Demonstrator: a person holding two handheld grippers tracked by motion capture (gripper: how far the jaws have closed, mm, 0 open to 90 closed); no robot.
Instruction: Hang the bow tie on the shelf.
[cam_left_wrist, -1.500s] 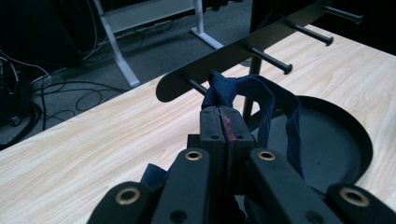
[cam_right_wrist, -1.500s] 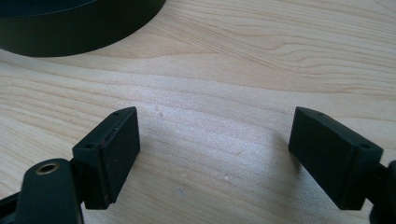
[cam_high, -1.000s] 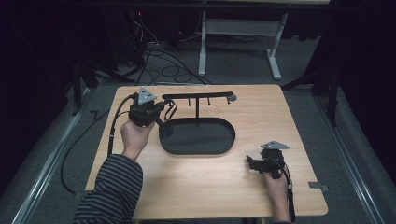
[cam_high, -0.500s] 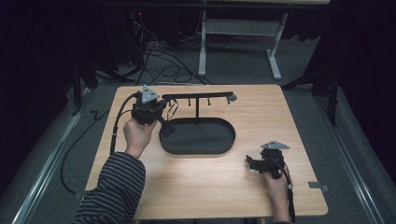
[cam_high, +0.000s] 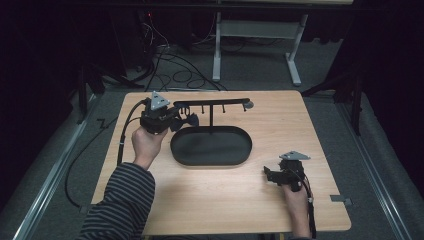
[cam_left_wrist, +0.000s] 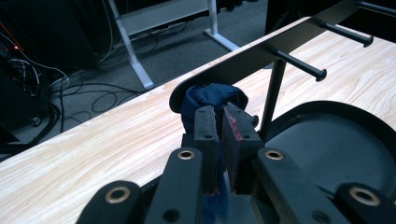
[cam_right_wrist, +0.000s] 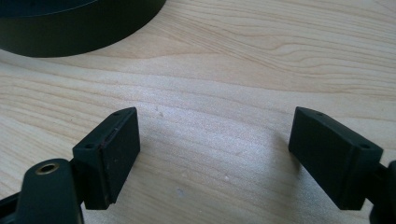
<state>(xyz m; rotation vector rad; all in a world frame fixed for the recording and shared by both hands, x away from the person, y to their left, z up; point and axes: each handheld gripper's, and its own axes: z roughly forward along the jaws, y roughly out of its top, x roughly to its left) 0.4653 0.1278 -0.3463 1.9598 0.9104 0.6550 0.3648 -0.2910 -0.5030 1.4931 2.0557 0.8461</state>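
A: Nearest you, your right gripper rests low over the table, close to its front right corner. Its jaws are spread wide, with bare wood between them.

B: What's just beyond it?

A: The black oval tray, near the table's middle; its rim shows ahead of your right gripper, apart from it.

B: And my left gripper?

A: Your left gripper sits farther back, at the tray's left end. Its jaws are nearly together and have just been easing apart, with dark blue cloth between them. The pads look to be touching it.

B: Where is the cloth exactly?

A: Bunched at the left tip of the rack's bar, touching it. I can't tell whether it hangs on a peg. The rack's post rises behind the tray.
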